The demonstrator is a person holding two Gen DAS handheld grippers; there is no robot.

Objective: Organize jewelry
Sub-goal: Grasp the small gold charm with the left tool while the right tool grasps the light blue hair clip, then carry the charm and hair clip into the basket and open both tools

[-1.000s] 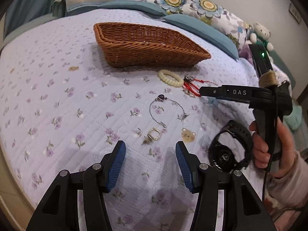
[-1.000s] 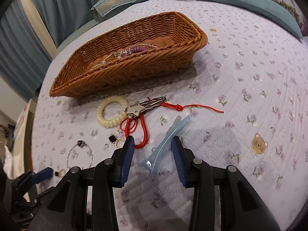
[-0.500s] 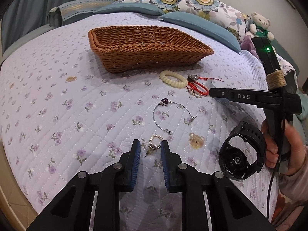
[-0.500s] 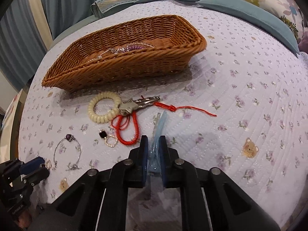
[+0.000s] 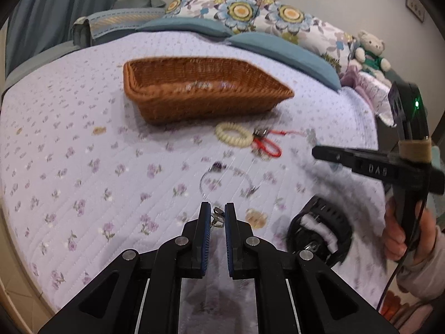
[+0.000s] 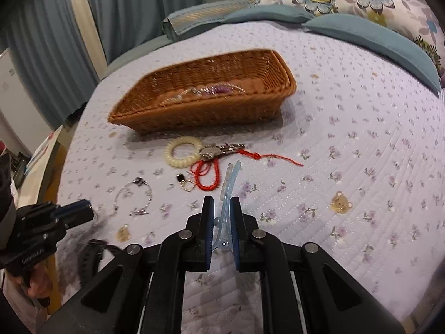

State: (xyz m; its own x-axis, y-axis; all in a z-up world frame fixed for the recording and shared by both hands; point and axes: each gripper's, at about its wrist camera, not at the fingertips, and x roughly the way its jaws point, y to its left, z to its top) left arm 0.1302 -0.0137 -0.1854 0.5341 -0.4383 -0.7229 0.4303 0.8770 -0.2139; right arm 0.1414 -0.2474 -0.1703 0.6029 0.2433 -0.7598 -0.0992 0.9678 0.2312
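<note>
Here the left gripper (image 5: pixel 214 215) is clenched on a small metal charm (image 5: pixel 216 217), blurred, just above the lilac floral quilt (image 5: pixel 83 153). The right gripper (image 6: pixel 222 208) pinches a pale blue hair clip (image 6: pixel 228 189), its long axis pointing away toward the wicker basket (image 6: pixel 211 111). A cream coil bracelet (image 6: pixel 182 153) and red cord (image 6: pixel 207 174) lie between. Blue pillows (image 6: pixel 375 36) and curtains (image 6: pixel 133 8) stand beyond. The basket's contents are smeared.

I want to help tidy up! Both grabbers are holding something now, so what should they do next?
Probably carry both to the wicker basket. The right gripper is shut on the blue hair clip, the left gripper on a small metal charm; some jewelry already lies inside.
</note>
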